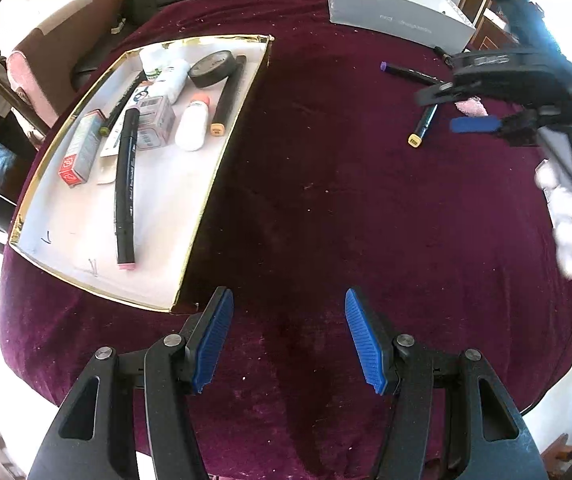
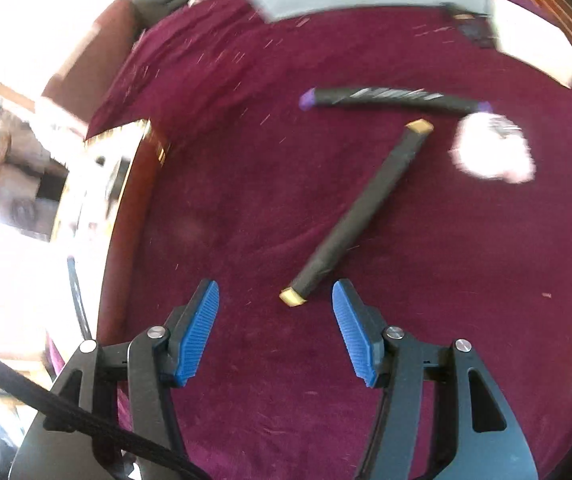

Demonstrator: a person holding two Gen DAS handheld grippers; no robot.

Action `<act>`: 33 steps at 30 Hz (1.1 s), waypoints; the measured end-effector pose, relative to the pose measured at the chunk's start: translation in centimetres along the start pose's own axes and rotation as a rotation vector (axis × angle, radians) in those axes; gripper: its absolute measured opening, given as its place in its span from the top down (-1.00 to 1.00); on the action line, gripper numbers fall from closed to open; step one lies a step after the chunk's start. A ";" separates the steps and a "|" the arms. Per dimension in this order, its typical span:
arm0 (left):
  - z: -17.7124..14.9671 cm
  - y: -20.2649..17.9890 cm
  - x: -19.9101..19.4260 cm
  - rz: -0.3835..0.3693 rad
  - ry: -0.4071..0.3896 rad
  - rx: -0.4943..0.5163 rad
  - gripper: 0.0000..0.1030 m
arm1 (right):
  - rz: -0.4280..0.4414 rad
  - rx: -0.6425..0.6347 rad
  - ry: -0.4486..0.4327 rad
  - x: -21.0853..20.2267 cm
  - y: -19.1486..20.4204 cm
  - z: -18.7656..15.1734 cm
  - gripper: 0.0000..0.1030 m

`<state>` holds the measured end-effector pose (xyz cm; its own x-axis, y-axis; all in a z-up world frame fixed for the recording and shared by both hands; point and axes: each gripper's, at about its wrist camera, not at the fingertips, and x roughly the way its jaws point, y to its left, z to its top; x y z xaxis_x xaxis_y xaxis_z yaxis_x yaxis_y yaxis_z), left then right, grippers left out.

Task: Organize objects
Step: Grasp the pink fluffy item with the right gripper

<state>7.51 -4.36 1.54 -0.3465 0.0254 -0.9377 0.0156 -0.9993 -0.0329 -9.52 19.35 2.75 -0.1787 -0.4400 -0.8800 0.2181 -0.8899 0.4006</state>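
Observation:
A white gold-rimmed tray [image 1: 190, 216] lies at the left on the maroon cloth and holds several markers, a tape roll [image 1: 213, 68], bottles and small boxes. My left gripper [image 1: 289, 320] is open and empty over bare cloth just right of the tray's near corner. My right gripper [image 2: 276, 308] is open and empty; it also shows in the left wrist view [image 1: 451, 110]. A black marker with yellow caps [image 2: 359, 212] lies just ahead of it, near end between the fingertips. A purple-capped marker [image 2: 393, 100] and a pink-white object [image 2: 493, 152] lie beyond.
A grey box [image 1: 397, 14] stands at the back of the table, with a white box [image 2: 533, 48] beside it. Chairs [image 1: 58, 52] stand behind the table at left. The table edge curves close on all sides.

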 end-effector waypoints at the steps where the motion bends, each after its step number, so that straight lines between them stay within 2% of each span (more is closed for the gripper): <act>1: 0.0 0.0 0.0 -0.009 0.000 -0.004 -0.02 | -0.019 0.038 -0.041 -1.2 -1.5 0.5 -0.15; 4: 0.1 0.1 0.1 -0.025 -0.001 -0.010 -0.02 | -0.101 0.142 -0.126 -3.6 -5.6 1.9 -0.15; 8: 0.2 0.1 -0.1 -0.073 -0.014 -0.019 -0.02 | -0.187 0.215 -0.163 -4.8 -9.5 3.8 -0.15; 15: 0.8 0.7 -0.4 -0.128 -0.029 -0.058 -0.02 | -0.306 0.175 -0.125 -1.3 -9.4 7.9 -0.15; 18: 1.8 0.6 -0.2 -0.142 -0.031 -0.065 -0.02 | -0.300 0.148 -0.068 0.6 -9.2 8.0 -0.15; 20: 2.8 0.2 -0.1 -0.140 -0.045 -0.052 -0.02 | -0.329 0.156 -0.059 1.2 -9.1 7.9 0.10; 21: 3.2 -0.1 0.0 -0.146 -0.054 -0.040 -0.02 | -0.335 0.163 -0.072 0.9 -9.1 7.7 0.12; 23: 4.2 -0.9 0.3 -0.155 -0.072 -0.005 -0.02 | -0.295 0.180 -0.070 0.3 -9.5 7.1 0.19; 27: 6.7 -3.3 1.8 -0.172 -0.086 0.076 -0.02 | -0.252 0.200 -0.061 -1.3 -10.4 4.9 0.19; 30: 8.6 -4.8 3.3 -0.183 -0.058 0.099 -0.01 | -0.206 0.223 -0.050 -2.8 -11.0 1.8 0.18; 33: 10.4 -6.5 4.2 -0.152 -0.050 0.148 -0.01 | -0.162 0.243 -0.064 -4.0 -10.9 -1.6 0.16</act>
<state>-3.82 1.96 1.39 -0.3807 0.1785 -0.9073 -0.1772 -0.9771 -0.1179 -9.70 31.02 1.48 -0.2542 -0.2896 -0.9228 -0.0528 -0.9485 0.3122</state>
